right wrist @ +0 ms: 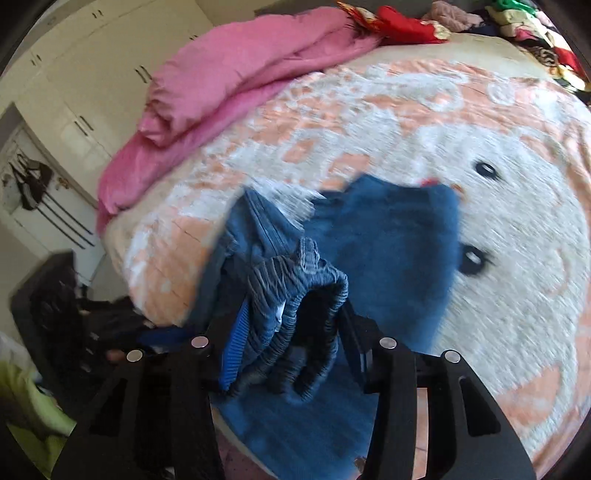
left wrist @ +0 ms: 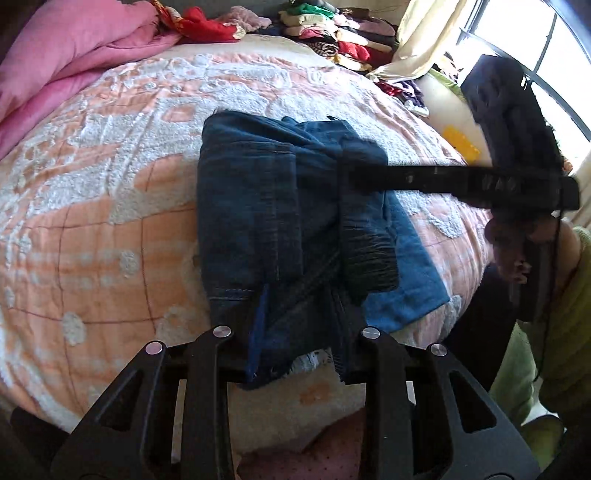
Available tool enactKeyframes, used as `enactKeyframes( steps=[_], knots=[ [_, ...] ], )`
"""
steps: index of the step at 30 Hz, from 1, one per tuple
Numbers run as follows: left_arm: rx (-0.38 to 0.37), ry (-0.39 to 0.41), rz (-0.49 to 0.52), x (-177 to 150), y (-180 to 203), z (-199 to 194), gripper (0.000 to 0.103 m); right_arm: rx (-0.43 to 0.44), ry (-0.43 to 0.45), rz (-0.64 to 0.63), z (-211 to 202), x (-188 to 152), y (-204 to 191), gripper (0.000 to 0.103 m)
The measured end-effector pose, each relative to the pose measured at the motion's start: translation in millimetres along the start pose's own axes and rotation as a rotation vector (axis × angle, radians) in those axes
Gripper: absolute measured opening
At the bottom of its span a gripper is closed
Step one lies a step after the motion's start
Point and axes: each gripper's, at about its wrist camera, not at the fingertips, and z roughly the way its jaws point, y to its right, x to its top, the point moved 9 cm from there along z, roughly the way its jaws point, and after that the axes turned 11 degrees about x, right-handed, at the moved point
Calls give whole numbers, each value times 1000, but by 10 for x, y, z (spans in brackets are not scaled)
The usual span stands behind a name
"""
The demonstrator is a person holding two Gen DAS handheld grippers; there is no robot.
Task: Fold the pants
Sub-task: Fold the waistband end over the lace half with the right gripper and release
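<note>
Dark blue jeans (left wrist: 258, 206) lie in a folded bundle on the bed. My left gripper (left wrist: 295, 354) is shut on the near hem end of the jeans, which hangs between its fingers. My right gripper (right wrist: 291, 350) is shut on the ribbed elastic waistband (right wrist: 306, 295) and holds it lifted over the blue fabric (right wrist: 388, 251) below. In the left wrist view the right gripper (left wrist: 365, 170) reaches in from the right, pressed onto the bundle's far right part. The right wrist view is motion-blurred.
The bed has a peach and white patterned blanket (left wrist: 110, 184). A pink quilt (left wrist: 62, 55) is piled at the far left. Stacked clothes (left wrist: 332, 33) sit at the bed's far end. A window (left wrist: 535, 55) is at right. White wardrobes (right wrist: 74, 92) stand beyond the bed.
</note>
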Motion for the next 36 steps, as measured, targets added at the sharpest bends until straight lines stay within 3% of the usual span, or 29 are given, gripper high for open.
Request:
enactKeyframes(
  steps=[4, 11, 15, 20, 22, 23, 28, 32, 36],
  knots=[
    [9, 1, 14, -38, 35, -13, 22, -2, -21, 67, 45, -112, 137, 63],
    [-18, 56, 11, 83, 40, -223, 22, -32, 83, -72, -304, 332, -95, 64],
    [-27, 12, 30, 23, 103, -117, 22, -66, 33, -163, -92, 565, -221, 64],
    [-17, -14, 89, -94, 209, -88, 23, -120, -116, -248, 425, 575, -240, 62],
    [-21, -17, 88, -106, 209, -88, 23, -138, -172, -265, 604, 503, -202, 33],
    [-27, -21, 87, -117, 215, -82, 23, -132, -200, -262, 680, 456, -179, 11],
    [-41, -20, 77, -126, 213, -65, 23, -125, -106, -234, 623, 630, -238, 6],
    [-52, -26, 78, -138, 244, -40, 23, -206, -147, -275, 815, 684, -124, 6],
    [-58, -28, 72, -134, 237, -23, 23, -202, -142, -226, 907, 665, 0, 5]
  ],
)
